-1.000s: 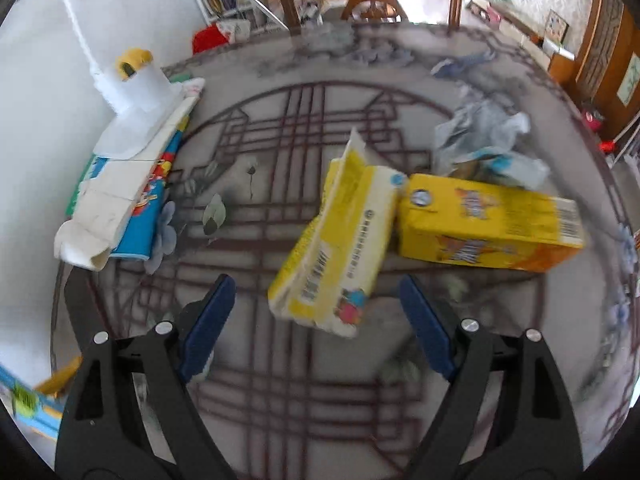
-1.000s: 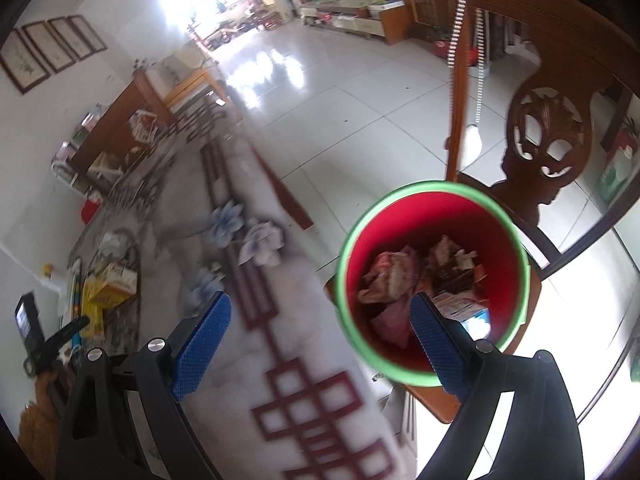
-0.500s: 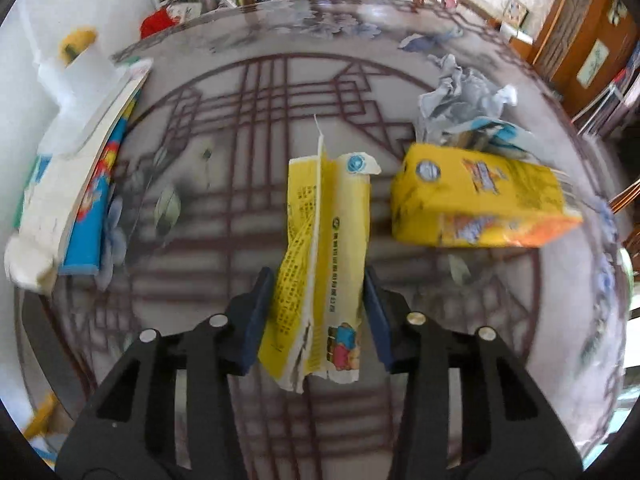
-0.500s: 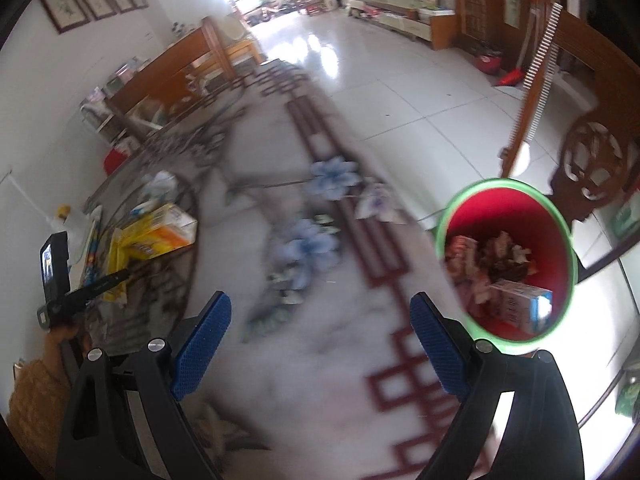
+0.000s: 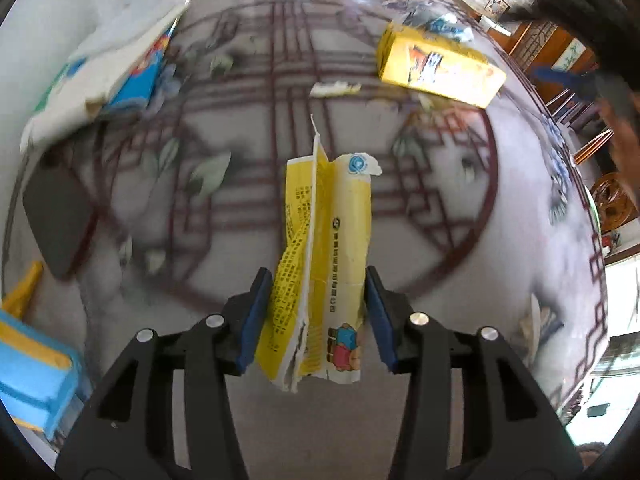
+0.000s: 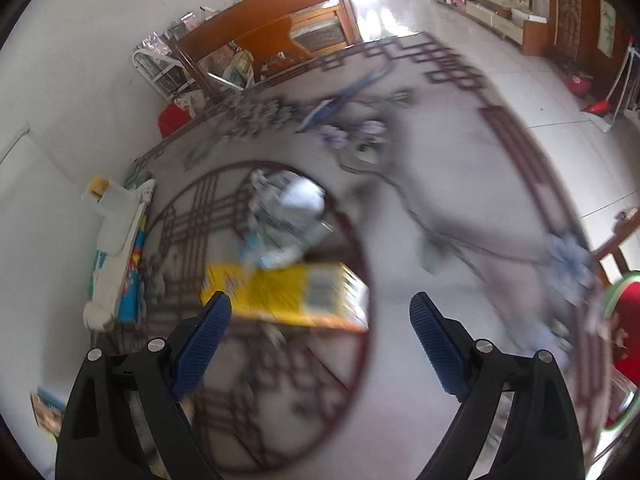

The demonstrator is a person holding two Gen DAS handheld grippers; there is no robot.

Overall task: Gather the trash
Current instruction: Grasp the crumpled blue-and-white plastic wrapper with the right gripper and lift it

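Note:
My left gripper (image 5: 316, 316) is shut on a flattened, torn yellow carton (image 5: 324, 256) and holds it above the patterned table. A yellow juice box (image 5: 436, 66) lies on the table at the far right; it also shows in the right wrist view (image 6: 288, 294), blurred. Crumpled white and blue wrappers (image 6: 284, 212) lie just behind the box. My right gripper (image 6: 316, 340) is open and empty, above the table near the box. The red bin with a green rim (image 6: 624, 320) shows at the right edge, with trash inside.
A blue and white package stack (image 5: 120, 64) lies at the table's left edge; it also shows in the right wrist view (image 6: 120, 248). A dark flat object (image 5: 56, 216) lies left. A torn scrap (image 5: 336, 88) lies near the box. A wooden chair (image 6: 256, 40) stands beyond the table.
My left gripper closed on the flattened yellow carton and lifted it back from the box. My right gripper swung from the red bin across the table toward the yellow box.

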